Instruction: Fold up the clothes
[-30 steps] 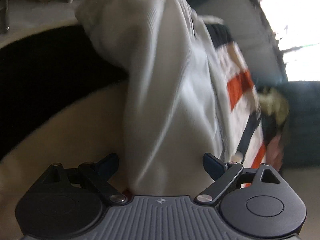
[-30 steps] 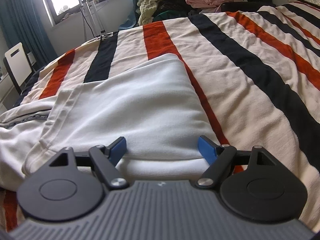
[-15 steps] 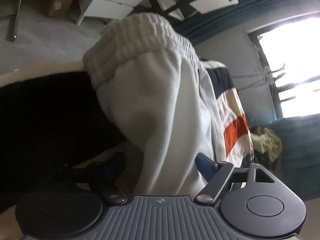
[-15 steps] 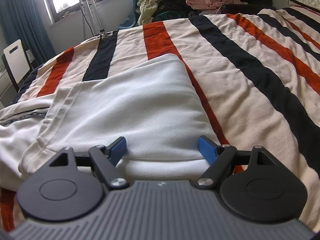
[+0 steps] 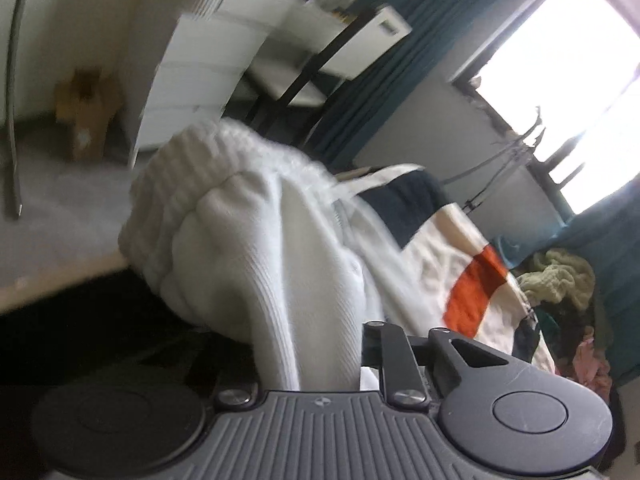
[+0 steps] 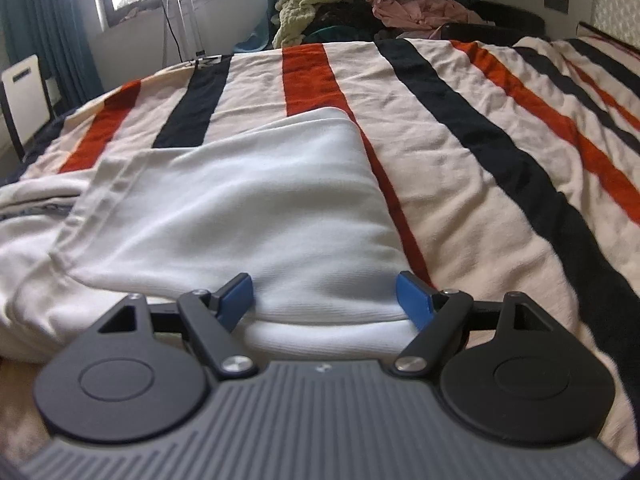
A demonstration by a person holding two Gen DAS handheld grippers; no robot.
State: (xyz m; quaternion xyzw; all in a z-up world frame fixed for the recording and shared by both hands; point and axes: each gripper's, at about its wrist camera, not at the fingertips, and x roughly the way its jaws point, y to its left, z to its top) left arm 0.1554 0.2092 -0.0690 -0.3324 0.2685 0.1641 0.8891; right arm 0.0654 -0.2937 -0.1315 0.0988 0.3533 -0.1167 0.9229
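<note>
- Left gripper (image 5: 316, 368): closed on a bunched fold of the white garment (image 5: 256, 264), cloth pinched between its jaws; ribbed elastic band (image 5: 180, 184) visible only in the left wrist view.
- Right gripper (image 6: 326, 300): jaws spread wide, blue fingertips (image 6: 237, 300) either side of the garment's folded edge, not clamped.
- White garment (image 6: 248, 216): right wrist view alone shows it lying folded flat on the striped blanket (image 6: 480, 168) of the bed.
- Clothes pile (image 6: 360, 4): beyond the bed's far end, in both views.
- White drawers (image 5: 200, 68) and cardboard box (image 5: 86, 108): left wrist view only, blurred.
</note>
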